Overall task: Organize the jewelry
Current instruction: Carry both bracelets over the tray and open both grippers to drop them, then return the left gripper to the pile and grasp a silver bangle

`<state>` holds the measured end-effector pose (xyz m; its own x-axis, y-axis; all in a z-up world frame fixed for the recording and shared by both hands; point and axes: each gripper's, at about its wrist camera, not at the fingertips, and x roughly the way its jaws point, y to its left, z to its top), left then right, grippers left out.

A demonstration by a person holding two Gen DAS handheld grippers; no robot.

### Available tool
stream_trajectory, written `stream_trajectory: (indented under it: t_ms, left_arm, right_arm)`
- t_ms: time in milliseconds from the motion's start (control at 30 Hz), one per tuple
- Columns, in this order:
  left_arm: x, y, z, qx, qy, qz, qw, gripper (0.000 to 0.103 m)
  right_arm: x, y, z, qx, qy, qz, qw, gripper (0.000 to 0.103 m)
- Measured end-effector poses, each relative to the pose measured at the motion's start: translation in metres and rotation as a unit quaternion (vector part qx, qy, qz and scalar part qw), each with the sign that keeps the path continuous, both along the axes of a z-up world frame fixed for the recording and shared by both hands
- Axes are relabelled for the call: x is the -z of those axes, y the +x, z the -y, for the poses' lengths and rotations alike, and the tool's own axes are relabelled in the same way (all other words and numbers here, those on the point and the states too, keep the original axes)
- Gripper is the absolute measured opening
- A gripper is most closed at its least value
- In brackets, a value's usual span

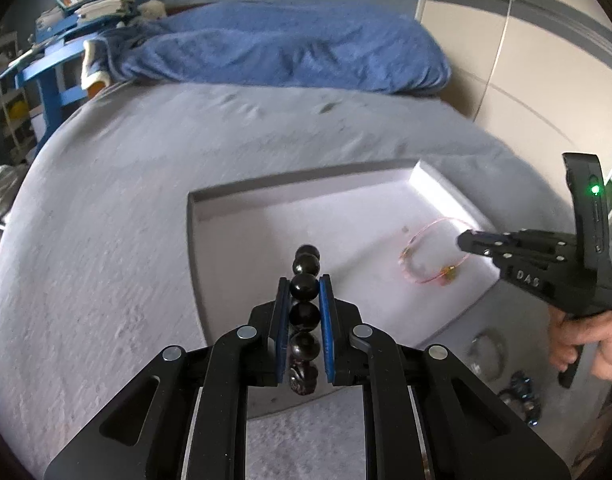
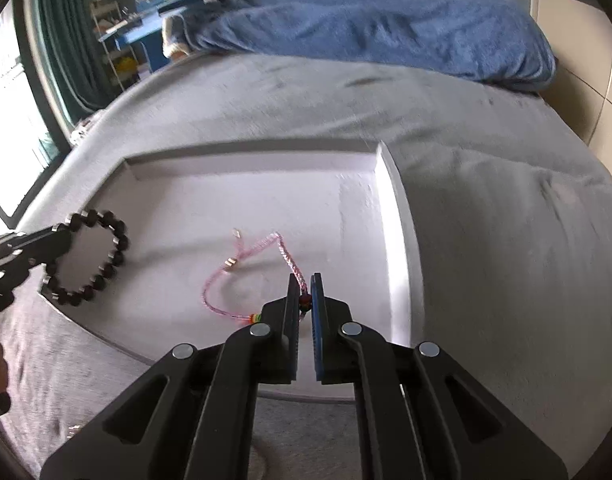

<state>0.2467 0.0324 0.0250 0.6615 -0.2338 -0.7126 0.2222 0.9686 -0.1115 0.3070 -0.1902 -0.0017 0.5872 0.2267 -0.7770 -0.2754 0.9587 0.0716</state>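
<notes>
My left gripper (image 1: 304, 286) is shut on a black bead bracelet (image 1: 306, 302) and holds it above the near left edge of a shallow white tray (image 1: 306, 190). In the right wrist view the bracelet (image 2: 105, 256) hangs as a ring from the left gripper (image 2: 63, 232) over the tray's (image 2: 390, 208) left side. My right gripper (image 2: 304, 280) is shut on a pink cord bracelet (image 2: 233, 268), most of which lies on the tray floor. It also shows in the left wrist view (image 1: 426, 254), with the right gripper (image 1: 464, 240) at its right.
The tray sits on a grey bedspread (image 1: 145, 200). A blue blanket (image 1: 285, 48) lies at the far side. A silver bangle (image 1: 488, 354) and a dark blue bead bracelet (image 1: 522, 394) lie on the bed near the tray's right corner. Blue shelves (image 1: 57, 40) stand far left.
</notes>
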Motion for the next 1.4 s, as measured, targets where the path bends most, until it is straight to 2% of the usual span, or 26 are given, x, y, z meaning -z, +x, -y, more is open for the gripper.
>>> stream_trajectory:
  t_ms: [100, 133, 167, 200, 233, 333, 367, 500, 633, 733, 900, 1167, 1400]
  left_arm:
    - [0.006, 0.002, -0.003, -0.01, 0.008, -0.013, 0.9998, 0.015]
    - [0.007, 0.002, -0.003, -0.012, 0.01, -0.015, 0.9998, 0.015]
    - [0.008, 0.002, -0.004, -0.014, 0.014, -0.018, 0.9996, 0.015]
    - [0.01, 0.002, -0.004, -0.017, 0.019, -0.021, 0.9995, 0.019]
    - [0.01, 0.001, -0.004, -0.02, 0.023, -0.021, 0.9993, 0.028]
    - [0.008, -0.004, -0.004, -0.027, 0.026, -0.015, 0.9992, 0.048]
    - [0.007, -0.006, -0.004, -0.029, 0.029, -0.01, 0.9991, 0.052]
    - [-0.002, -0.016, -0.003, -0.03, 0.035, 0.01, 0.9989, 0.065]
    - [-0.007, -0.032, 0.001, -0.023, 0.038, 0.02, 0.9988, 0.068]
    - [-0.009, -0.045, 0.006, -0.012, 0.047, 0.026, 0.9985, 0.07]
    - [-0.008, -0.073, 0.009, 0.0, 0.047, 0.029, 0.9985, 0.071]
    - [0.0, -0.115, 0.016, 0.027, 0.012, 0.008, 0.9995, 0.071]
    - [0.02, -0.13, 0.048, 0.076, -0.028, -0.02, 0.9965, 0.071]
  right_arm:
    - [0.005, -0.003, 0.0, -0.002, -0.008, -0.002, 1.0, 0.008]
    - [0.005, -0.005, 0.0, -0.004, -0.013, -0.001, 1.0, 0.016]
    - [0.005, -0.006, 0.0, -0.005, -0.016, 0.001, 1.0, 0.029]
    - [0.005, -0.007, 0.0, -0.006, -0.021, 0.004, 1.0, 0.037]
    - [0.004, -0.008, 0.0, -0.006, -0.023, 0.008, 1.0, 0.048]
    - [-0.001, -0.012, 0.003, -0.005, -0.026, 0.02, 0.999, 0.058]
    - [-0.003, -0.015, 0.005, -0.004, -0.028, 0.026, 0.999, 0.061]
    - [-0.009, -0.02, 0.015, 0.012, -0.017, 0.03, 0.999, 0.062]
    - [-0.021, -0.039, 0.022, 0.016, -0.01, 0.044, 0.999, 0.063]
    - [-0.03, -0.052, 0.023, 0.017, -0.005, 0.057, 0.998, 0.067]
    - [-0.035, -0.073, 0.026, 0.021, 0.007, 0.058, 0.998, 0.067]
    - [-0.043, -0.107, 0.024, 0.014, 0.02, 0.062, 0.998, 0.067]
    - [-0.047, -0.122, 0.034, 0.029, 0.033, 0.059, 0.997, 0.068]
